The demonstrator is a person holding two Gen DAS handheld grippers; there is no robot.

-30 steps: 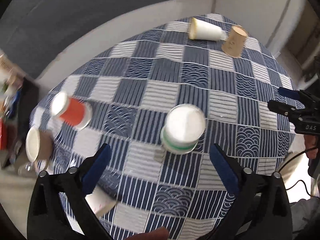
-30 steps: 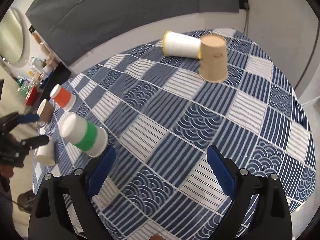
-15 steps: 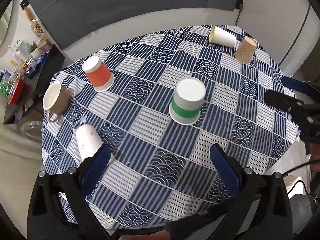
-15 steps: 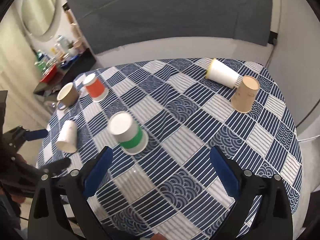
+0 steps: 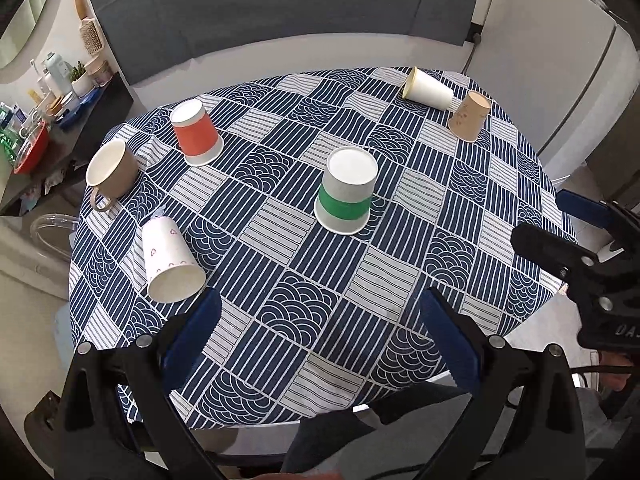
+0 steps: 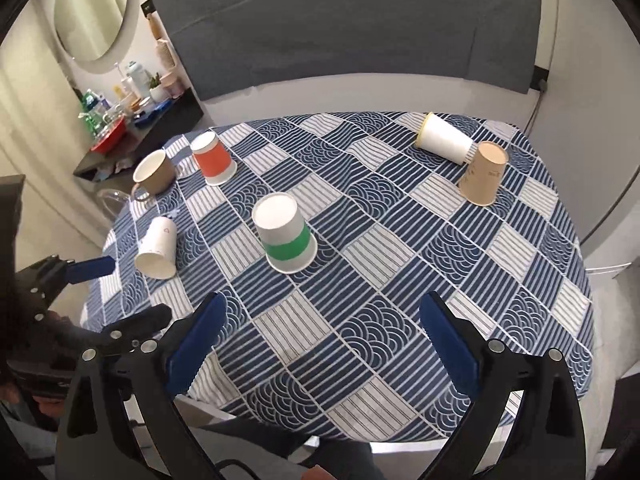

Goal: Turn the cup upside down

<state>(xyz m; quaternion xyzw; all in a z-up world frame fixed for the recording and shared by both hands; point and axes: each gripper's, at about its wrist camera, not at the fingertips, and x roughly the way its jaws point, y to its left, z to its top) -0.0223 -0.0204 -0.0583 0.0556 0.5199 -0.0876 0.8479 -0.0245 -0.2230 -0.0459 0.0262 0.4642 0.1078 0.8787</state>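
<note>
The green-banded cup (image 5: 346, 191) looks like smooth matt paper. Beneath it, soft patterned cloth (image 5: 280, 264) covers the table. The brown mug (image 5: 109, 172) looks shiny.

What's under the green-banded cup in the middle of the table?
The green-banded cup stands upside down, rim flat on the checked tablecloth. Only its closed white base and outer wall show; anything beneath it is hidden. Neither hand-held gripper touches it.

On the table (image 5: 400, 364) before me the banded cup (image 5: 347, 192) stood mid-cloth — mug (image 5: 111, 172) far left, two cups (image 5: 448, 104) far right.
</note>
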